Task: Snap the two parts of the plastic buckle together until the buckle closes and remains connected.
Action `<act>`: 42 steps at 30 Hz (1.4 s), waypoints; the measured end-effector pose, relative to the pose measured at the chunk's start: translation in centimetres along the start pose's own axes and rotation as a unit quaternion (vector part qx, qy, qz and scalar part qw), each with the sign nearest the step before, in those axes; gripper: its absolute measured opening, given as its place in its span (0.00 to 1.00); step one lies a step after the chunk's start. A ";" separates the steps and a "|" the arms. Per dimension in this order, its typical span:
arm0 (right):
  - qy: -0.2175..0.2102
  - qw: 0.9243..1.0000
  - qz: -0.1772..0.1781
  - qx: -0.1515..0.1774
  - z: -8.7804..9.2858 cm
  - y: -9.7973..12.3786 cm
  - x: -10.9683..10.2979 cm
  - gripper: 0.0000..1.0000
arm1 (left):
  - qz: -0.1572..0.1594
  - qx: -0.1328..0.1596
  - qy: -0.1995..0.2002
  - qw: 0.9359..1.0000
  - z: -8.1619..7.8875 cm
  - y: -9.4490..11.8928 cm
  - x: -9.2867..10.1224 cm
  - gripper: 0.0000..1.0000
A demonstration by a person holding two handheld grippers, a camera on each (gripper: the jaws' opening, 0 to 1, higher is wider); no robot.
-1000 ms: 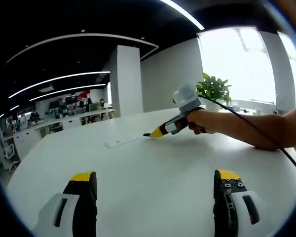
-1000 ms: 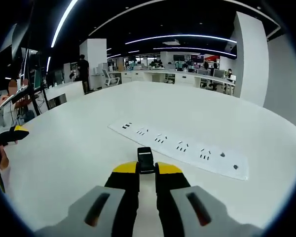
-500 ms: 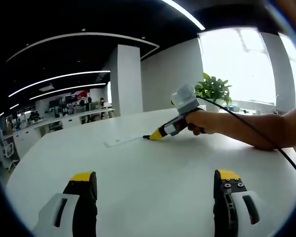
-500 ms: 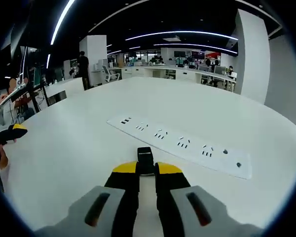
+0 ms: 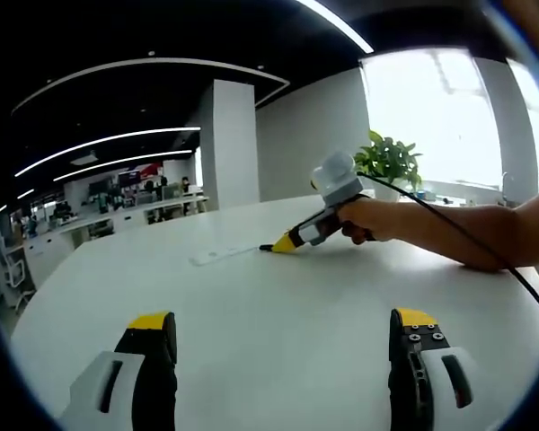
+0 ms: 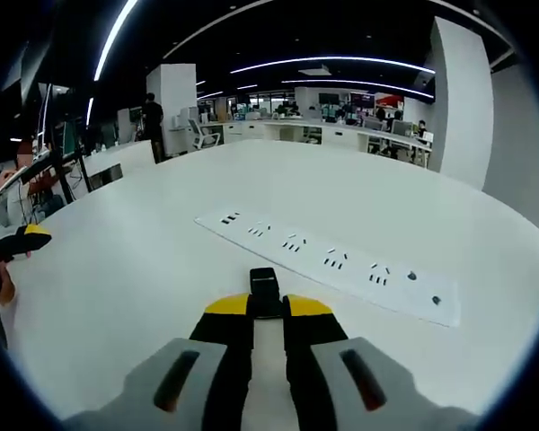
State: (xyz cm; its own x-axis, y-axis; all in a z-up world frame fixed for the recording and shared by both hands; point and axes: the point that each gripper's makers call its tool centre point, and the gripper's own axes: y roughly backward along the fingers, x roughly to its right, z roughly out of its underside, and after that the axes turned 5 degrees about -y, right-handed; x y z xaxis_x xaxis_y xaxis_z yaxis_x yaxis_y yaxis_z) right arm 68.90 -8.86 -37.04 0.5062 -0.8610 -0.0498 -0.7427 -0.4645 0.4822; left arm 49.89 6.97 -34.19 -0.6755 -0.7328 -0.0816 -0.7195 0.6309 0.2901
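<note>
Buckle part (image 6: 264, 291), small and black, sits clenched in the right gripper (image 6: 267, 310), its long axis pointing forward toward the power strip (image 6: 328, 263) on the table (image 6: 144, 260).

In the left gripper view, the left gripper (image 5: 283, 334) hangs released and empty, well apart from the strip (image 5: 223, 257); the right gripper (image 5: 282, 244) is nearer it. I cannot spot a mating part.

Open-plan office: long desk rows (image 6: 341, 135), white meeting table (image 6: 144, 260), ceiling light strips (image 5: 108, 144)
</note>
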 end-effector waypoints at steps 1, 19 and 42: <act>0.001 1.000 0.002 0.000 0.0 0.0 0.1 0.10 | 0.000 0.000 0.000 1.000 0.0 0.0 0.0 1.00; 0.037 0.995 -0.016 0.086 -4.2 1.6 -2.1 1.00 | -0.002 0.005 0.010 1.000 -0.3 -0.1 -0.3 1.00; 0.048 0.986 0.027 0.159 -6.0 7.5 -2.8 1.00 | -0.017 0.006 0.004 1.000 -0.3 0.1 -1.2 1.00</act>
State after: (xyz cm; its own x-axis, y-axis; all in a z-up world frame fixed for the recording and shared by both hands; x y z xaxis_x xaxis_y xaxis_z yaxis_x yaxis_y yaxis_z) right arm 64.57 -8.70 -28.00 0.4899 -0.8698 0.0588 -0.8619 -0.4732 0.1821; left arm 50.66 7.85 -33.80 -0.6502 -0.7551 -0.0842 -0.7434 0.6094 0.2756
